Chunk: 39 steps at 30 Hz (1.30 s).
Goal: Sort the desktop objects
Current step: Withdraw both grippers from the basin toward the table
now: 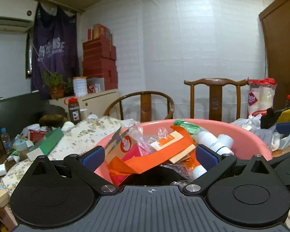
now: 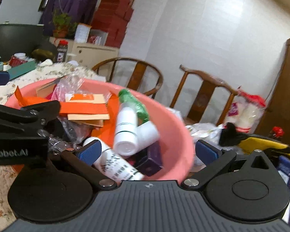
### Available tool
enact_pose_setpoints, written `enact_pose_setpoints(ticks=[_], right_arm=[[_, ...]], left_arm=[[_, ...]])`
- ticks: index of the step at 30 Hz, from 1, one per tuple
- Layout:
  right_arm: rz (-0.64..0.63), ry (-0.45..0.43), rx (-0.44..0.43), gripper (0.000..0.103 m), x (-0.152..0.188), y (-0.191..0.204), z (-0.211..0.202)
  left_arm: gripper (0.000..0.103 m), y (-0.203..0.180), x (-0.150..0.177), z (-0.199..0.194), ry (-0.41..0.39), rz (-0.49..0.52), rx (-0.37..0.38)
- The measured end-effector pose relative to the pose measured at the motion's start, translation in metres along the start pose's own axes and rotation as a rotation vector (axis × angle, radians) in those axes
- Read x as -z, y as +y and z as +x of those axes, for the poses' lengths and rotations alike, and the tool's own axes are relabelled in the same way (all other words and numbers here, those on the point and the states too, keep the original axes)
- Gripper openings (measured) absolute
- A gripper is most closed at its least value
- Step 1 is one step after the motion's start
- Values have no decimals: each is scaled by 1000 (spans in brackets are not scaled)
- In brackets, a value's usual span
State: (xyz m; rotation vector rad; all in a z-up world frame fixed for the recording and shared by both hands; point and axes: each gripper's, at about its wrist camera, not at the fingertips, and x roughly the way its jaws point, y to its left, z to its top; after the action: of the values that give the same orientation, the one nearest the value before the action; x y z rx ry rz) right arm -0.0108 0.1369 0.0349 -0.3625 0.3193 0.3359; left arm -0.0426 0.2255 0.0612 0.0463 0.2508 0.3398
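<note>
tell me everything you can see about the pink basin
The pink basin is a round, smooth tub that looks like plastic, standing upright on a floral tablecloth. It is heaped with white bottles, a green-wrapped bottle, orange packaging, clear plastic wrap and a purple box. Both open claws hang over its near side: the left claw and the right claw.

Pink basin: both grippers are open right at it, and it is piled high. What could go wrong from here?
1. The pink basin is heaped: the white bottles lie loose on each other and could roll when one item is pulled.
2. The left gripper and right gripper, both open, crowd the same basin and may collide.
3. Crumpled clear plastic tangles with the orange packaging, so a grasp may drag extras out.
</note>
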Motion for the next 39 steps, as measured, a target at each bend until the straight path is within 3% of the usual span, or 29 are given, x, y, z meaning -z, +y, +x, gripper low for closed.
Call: enact_pose_setpoints(ticks=[4, 10, 25, 32, 39], right_arm=[[20, -31, 60, 103, 8, -11, -16], [120, -49, 89, 103, 34, -41, -45], [245, -1, 251, 103, 92, -107, -86], [293, 27, 276, 103, 111, -126, -95], [389, 81, 218, 103, 148, -137, -102]], left_arm=[[103, -9, -2, -14, -26, 1, 9], [103, -35, 2, -32, -40, 8, 87], [103, -114, 22, -53, -15, 44, 253], [103, -132, 28, -61, -14, 78, 275], [103, -129, 61, -74, 51, 111, 291]])
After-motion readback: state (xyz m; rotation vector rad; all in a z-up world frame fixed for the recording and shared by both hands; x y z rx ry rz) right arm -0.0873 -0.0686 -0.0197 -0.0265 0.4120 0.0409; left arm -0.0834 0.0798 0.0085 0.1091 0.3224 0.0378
